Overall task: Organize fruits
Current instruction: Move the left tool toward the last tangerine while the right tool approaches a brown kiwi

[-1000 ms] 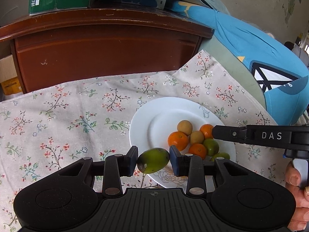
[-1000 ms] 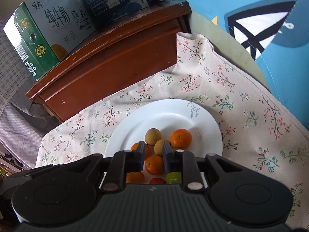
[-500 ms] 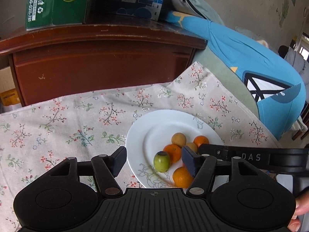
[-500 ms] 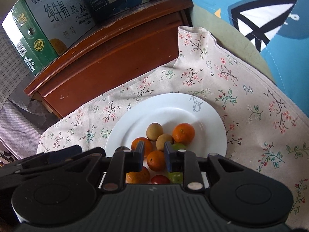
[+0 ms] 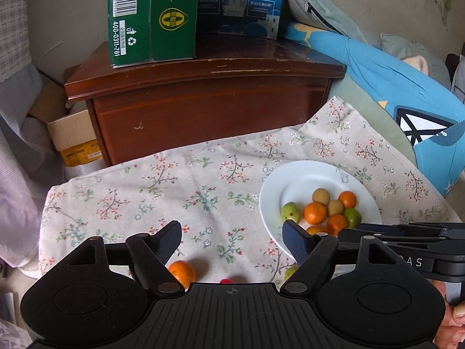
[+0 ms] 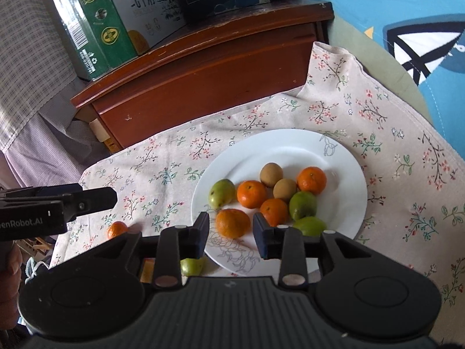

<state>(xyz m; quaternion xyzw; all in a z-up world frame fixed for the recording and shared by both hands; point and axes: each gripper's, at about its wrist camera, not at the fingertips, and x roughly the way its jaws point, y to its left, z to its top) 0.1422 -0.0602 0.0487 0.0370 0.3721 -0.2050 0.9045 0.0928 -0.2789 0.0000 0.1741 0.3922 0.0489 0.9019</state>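
The plate (image 6: 343,157) is glossy white glazed ware, ceramic by the look of it, with a faint line drawing under the glaze. Beneath it the tablecloth (image 5: 203,180) is matt woven cloth printed with small flowers. The cabinet (image 5: 209,110) behind is dark varnished wood, shiny on top and chipped pale along its front edge. On it the green carton (image 5: 151,14) is printed cardboard with a slight sheen. The oranges (image 6: 251,193) have dimpled, faintly glossy peel; the brown fruits (image 6: 271,174) look dull and rough. The left gripper (image 5: 232,240) and right gripper (image 6: 231,234) are matt black plastic with ribbed housings, metal pivot pins and what may be blue rubber pads.
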